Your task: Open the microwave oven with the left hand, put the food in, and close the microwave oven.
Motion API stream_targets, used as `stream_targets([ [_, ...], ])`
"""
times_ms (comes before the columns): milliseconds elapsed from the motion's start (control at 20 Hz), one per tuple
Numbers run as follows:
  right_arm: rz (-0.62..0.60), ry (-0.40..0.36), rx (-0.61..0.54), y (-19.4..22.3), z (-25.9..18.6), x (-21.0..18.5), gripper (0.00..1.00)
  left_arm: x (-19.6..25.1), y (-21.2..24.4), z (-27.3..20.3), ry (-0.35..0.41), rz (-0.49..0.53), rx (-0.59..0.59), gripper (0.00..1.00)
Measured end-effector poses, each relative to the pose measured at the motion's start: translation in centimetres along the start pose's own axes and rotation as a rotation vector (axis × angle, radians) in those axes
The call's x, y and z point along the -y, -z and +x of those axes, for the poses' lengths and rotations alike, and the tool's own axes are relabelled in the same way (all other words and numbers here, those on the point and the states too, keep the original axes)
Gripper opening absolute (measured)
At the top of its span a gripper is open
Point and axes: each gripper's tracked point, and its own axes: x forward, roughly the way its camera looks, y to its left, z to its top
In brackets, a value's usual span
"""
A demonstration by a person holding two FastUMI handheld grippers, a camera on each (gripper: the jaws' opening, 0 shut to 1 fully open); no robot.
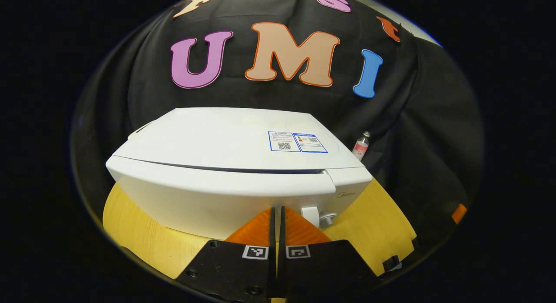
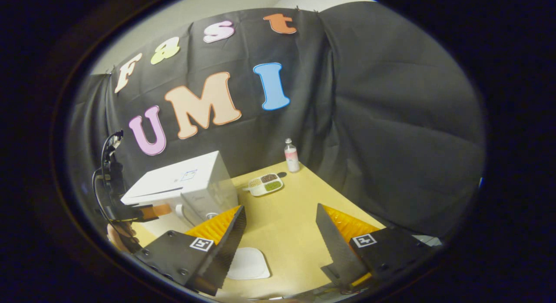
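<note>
Left gripper (image 1: pixel 277 216) closed, holding nothing, just before the shut white microwave oven (image 1: pixel 234 172).
Right gripper (image 2: pixel 280 227) wide apart, empty; divided food tray (image 2: pixel 265 184) at 12 o'clock, near bottle (image 2: pixel 291 156), on wooden table (image 2: pixel 291 216).

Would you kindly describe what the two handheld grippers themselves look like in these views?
The left gripper and the right gripper are built alike: each has two wedge-shaped fingers with ribbed outer faces, mounted on flat black plates with visible screws. Every plate carries a small square black-and-white marker. Seen from the right gripper view, the left gripper has a black body with black cables looping above it.
</note>
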Motion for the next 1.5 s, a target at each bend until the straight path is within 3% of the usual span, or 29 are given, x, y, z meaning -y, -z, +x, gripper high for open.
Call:
stream_targets([
  [800, 0.008, -0.005, -0.002, -0.3, 1.0, 0.1, 0.91, -0.3, -0.3, 0.4, -0.012, 0.004, 0.001, 0.01],
  [850, 0.005, -0.006, -0.003, -0.3, 0.9, 0.2, 0.99, -0.4, -0.6, 0.7, -0.01, 0.013, 0.014, 0.01],
  [1050, 0.001, -0.012, -0.005, -0.3, 0.8, 0.2, 0.99, -0.3, -0.5, 0.6, -0.002, -0.006, 0.022, 0.01],
  [1100, 0.002, -0.014, -0.007, -0.3, 0.8, 0.2, 0.91, -0.3, -0.4, 0.6, 0.002, -0.012, 0.02, 0.01],
  [1500, -0.031, -0.053, -0.049, 0.2, 1.0, -0.7, 0.91, 0.5, -0.9, -2.6, 0.033, 0.037, 0.075, 0.05],
])
